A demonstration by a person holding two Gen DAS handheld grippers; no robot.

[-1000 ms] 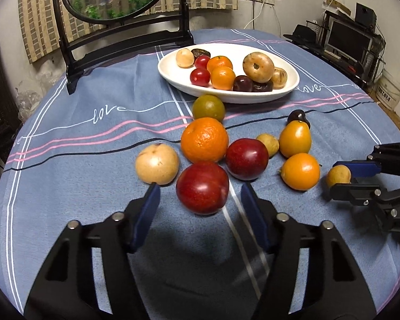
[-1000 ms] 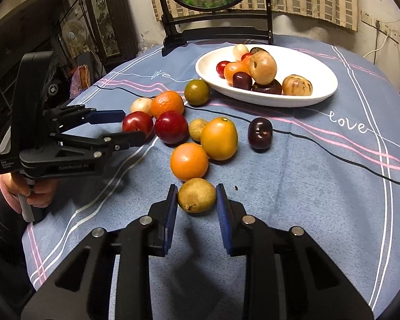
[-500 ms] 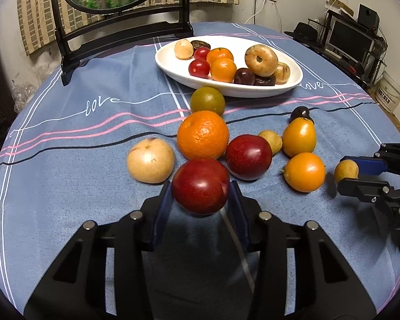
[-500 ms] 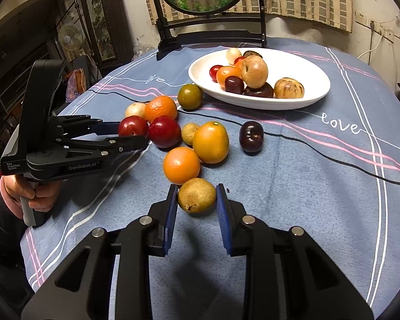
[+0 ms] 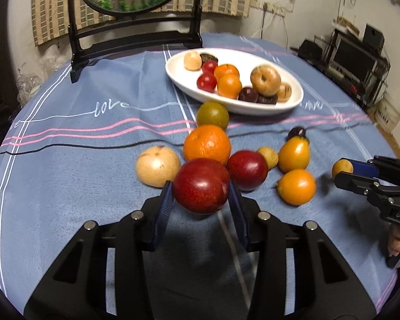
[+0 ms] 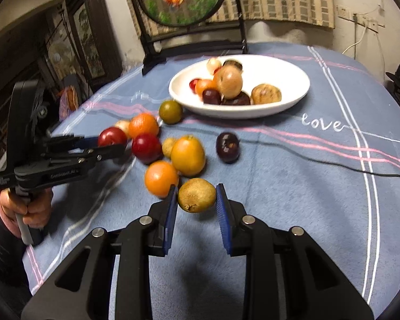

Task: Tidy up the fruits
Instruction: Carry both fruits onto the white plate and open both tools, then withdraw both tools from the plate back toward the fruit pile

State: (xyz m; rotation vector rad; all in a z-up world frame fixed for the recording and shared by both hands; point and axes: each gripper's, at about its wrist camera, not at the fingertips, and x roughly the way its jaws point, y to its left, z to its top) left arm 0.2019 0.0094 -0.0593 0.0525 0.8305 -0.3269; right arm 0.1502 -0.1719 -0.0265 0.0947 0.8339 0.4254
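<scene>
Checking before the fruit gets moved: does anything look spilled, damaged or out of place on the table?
Nothing looks spilled or damaged. The only untidy part is the loose fruit, such as the orange, lying on the tablecloth outside the white dish. The left gripper clamps a red apple; the right gripper a brown fruit.

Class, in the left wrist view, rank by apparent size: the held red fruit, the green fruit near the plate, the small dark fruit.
1. red fruit, though nearest the camera
2. green fruit
3. small dark fruit
</scene>
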